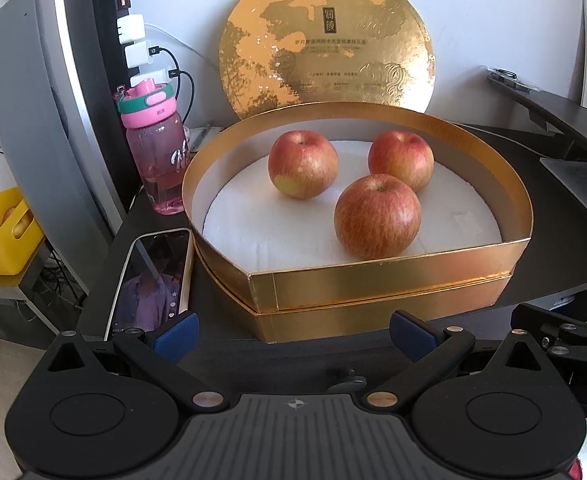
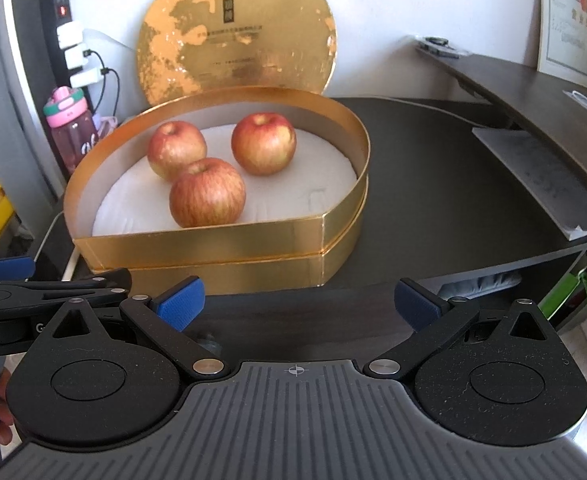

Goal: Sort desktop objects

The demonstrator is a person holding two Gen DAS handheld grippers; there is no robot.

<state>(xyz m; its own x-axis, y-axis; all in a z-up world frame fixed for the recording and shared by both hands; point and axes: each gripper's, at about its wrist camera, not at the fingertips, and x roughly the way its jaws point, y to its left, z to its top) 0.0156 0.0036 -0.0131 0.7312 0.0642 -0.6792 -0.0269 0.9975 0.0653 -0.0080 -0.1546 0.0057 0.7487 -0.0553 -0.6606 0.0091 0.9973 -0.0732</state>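
Three apples sit in the gold box [image 1: 393, 284] on its white pad [image 1: 277, 240]: front apple [image 1: 377, 217] nearest the straight front wall, left apple [image 1: 303, 164] and right apple [image 1: 400, 160] behind it. None touch; they look set apart on purpose, so a claw could close on one without nudging its neighbour.

The lid [image 1: 327, 44] leans upright against the wall behind the box, out of the way, probably so the opening stays free.

Left gripper [image 1: 291, 334]: jaws spread wide, nothing between them, held low just short of the box front. Right gripper [image 2: 297, 308]: same, wide open and empty, in front of the box's right corner. Each gripper shows at the edge of the other's view, so they hang side by side. My read: both are poised before a first pick, and the front apple is the easiest reach.

Surface: a dark wood-grain desk [image 2: 433, 184], matte, so the box should not slide much. A phone [image 1: 151, 284] lies face-up just beside the box's left wall, screen lit. A pink bottle [image 1: 155, 152] stands behind it, near the box. Grey pad [image 2: 541, 180] well off to the right.

Room: white wall, power strip [image 1: 119, 12] with chargers, and a yellow crate [image 1: 3, 232] lower left holding fruit, possibly where the apples belong.
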